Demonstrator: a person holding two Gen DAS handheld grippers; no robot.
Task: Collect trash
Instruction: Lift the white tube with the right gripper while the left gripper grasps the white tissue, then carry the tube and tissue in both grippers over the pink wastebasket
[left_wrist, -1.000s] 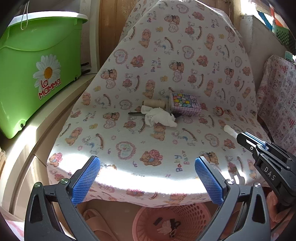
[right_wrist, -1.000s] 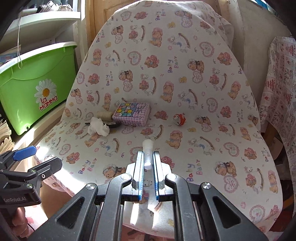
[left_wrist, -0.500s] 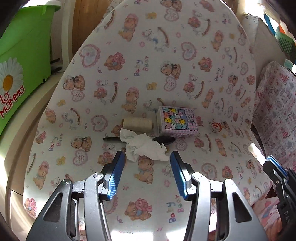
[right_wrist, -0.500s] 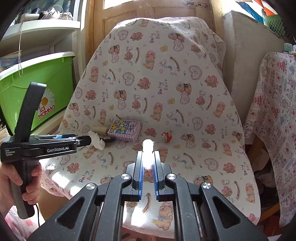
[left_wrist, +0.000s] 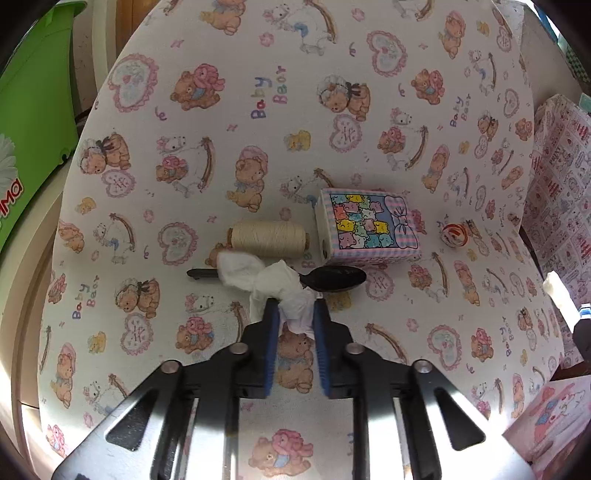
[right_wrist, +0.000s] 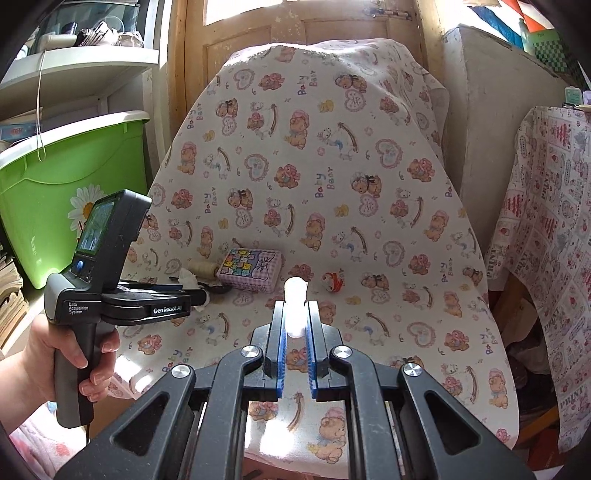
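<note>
A crumpled white tissue (left_wrist: 273, 280) lies on the bear-print cloth over the chair seat (left_wrist: 207, 155), partly across a black spoon (left_wrist: 334, 278). My left gripper (left_wrist: 295, 306) points down at it. Its jaws are closing, and the tissue's near end is pinched between the blue pads (left_wrist: 272, 332). In the right wrist view a hand holds the left gripper (right_wrist: 202, 295) at the tissue (right_wrist: 187, 275). My right gripper (right_wrist: 295, 310) hovers over the seat's front, shut on a small white scrap (right_wrist: 295, 290). That scrap (left_wrist: 559, 295) also shows at the left wrist view's right edge.
Behind the tissue lie a cream thread spool (left_wrist: 269, 240), a pastel bear-print box (left_wrist: 369, 229) and a small red-and-white toy (left_wrist: 455, 234). A green bin (right_wrist: 55, 184) stands to the left below shelves. A cloth-covered table (right_wrist: 546, 229) stands to the right.
The left gripper moved forward from the seat's front edge to the tissue, and its wide jaws closed around it. The right gripper rose a little, still holding the white scrap.
</note>
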